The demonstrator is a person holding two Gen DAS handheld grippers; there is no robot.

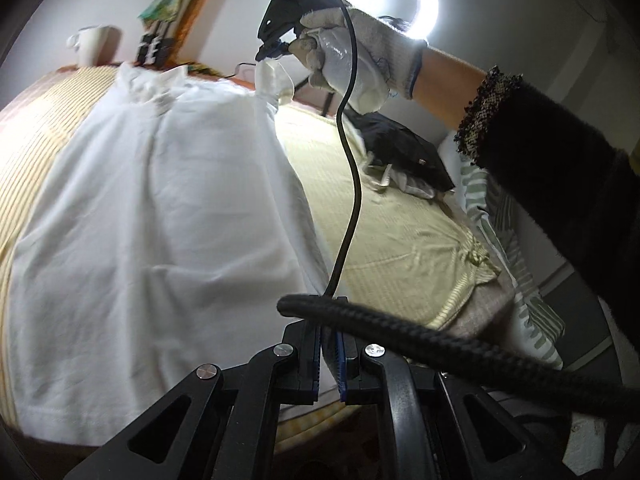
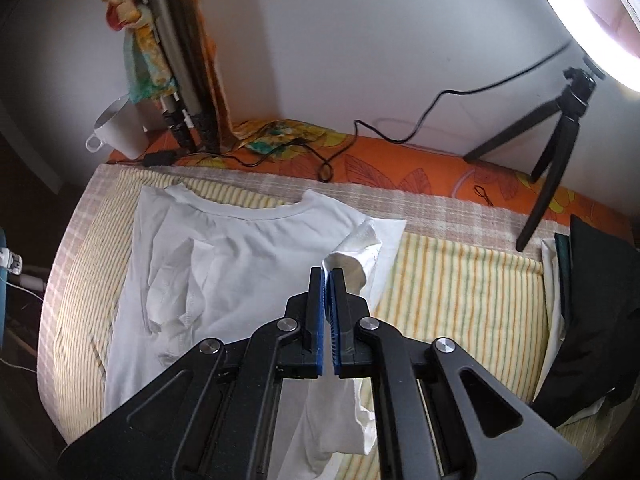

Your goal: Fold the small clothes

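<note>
Folding is in hand: in the left wrist view a white T-shirt (image 1: 160, 200) lies spread on a striped bedcover (image 1: 400, 248), and the left gripper (image 1: 329, 354) has its jaws pressed together at the shirt's lower right edge, seemingly pinching the hem, though a thick black cable (image 1: 400, 332) crosses in front and hides the contact. Further off, a gloved hand (image 1: 352, 60) holds the right gripper (image 1: 269, 54), which lifts the shirt's right sleeve. In the right wrist view the right gripper (image 2: 327, 276) has its jaws shut on that sleeve (image 2: 356, 256), raised above the shirt (image 2: 224, 264), whose collar lies toward the wall. I judge the next move is to carry this side inward across the chest, both grippers travelling together so the edge stays straight. Dark clothes (image 2: 592, 312) at the right are cut off by the frame.
</note>
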